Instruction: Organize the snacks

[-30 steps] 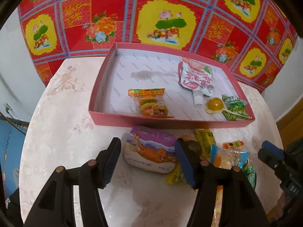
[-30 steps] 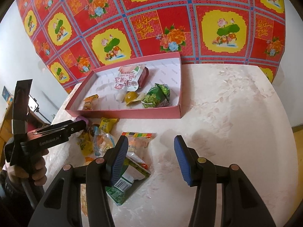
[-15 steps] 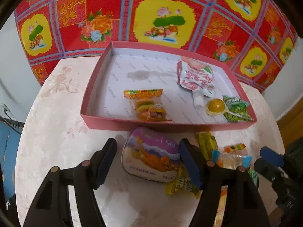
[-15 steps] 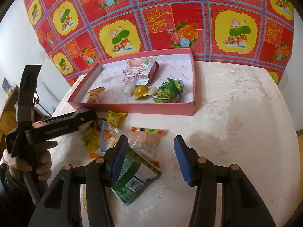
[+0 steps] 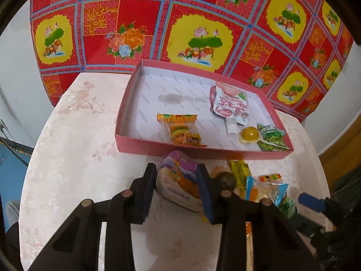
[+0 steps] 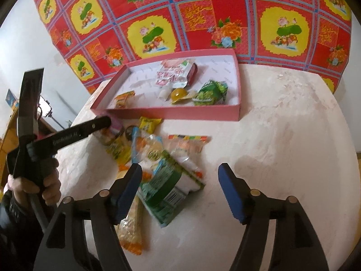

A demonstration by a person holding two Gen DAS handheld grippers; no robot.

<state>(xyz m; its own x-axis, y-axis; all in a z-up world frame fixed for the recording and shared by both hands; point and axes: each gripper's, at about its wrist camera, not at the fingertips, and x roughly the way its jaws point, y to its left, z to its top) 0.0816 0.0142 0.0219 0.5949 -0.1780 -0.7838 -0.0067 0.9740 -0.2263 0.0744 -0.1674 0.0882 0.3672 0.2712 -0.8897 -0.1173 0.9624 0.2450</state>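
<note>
A pink tray (image 5: pixel 203 152) stands at the back of the table. It holds an orange gummy packet (image 5: pixel 182 131), a white-red pouch (image 5: pixel 230 103), a yellow jelly cup (image 5: pixel 248 134) and a green packet (image 5: pixel 270 137). In front of it, my left gripper (image 5: pixel 177 187) is closing and its pads press both sides of a purple snack pack (image 5: pixel 180 164). My right gripper (image 6: pixel 180 192) is opening over the loose pile. A green-white packet (image 6: pixel 167 187) lies between its fingers, nearer the left pad, and neither pad touches it.
Beside the purple pack lie a yellow packet (image 5: pixel 239 171) and clear wrapped snacks (image 5: pixel 266 187). The round pale table (image 6: pixel 282 135) curves away at the right. A red floral cloth (image 5: pixel 203 33) hangs behind. A person's hand (image 6: pixel 45 185) holds the left gripper (image 6: pixel 106 122).
My left jaws have narrowed onto the purple pack. My right jaws have spread wider, and the green-white packet now lies further in between them.
</note>
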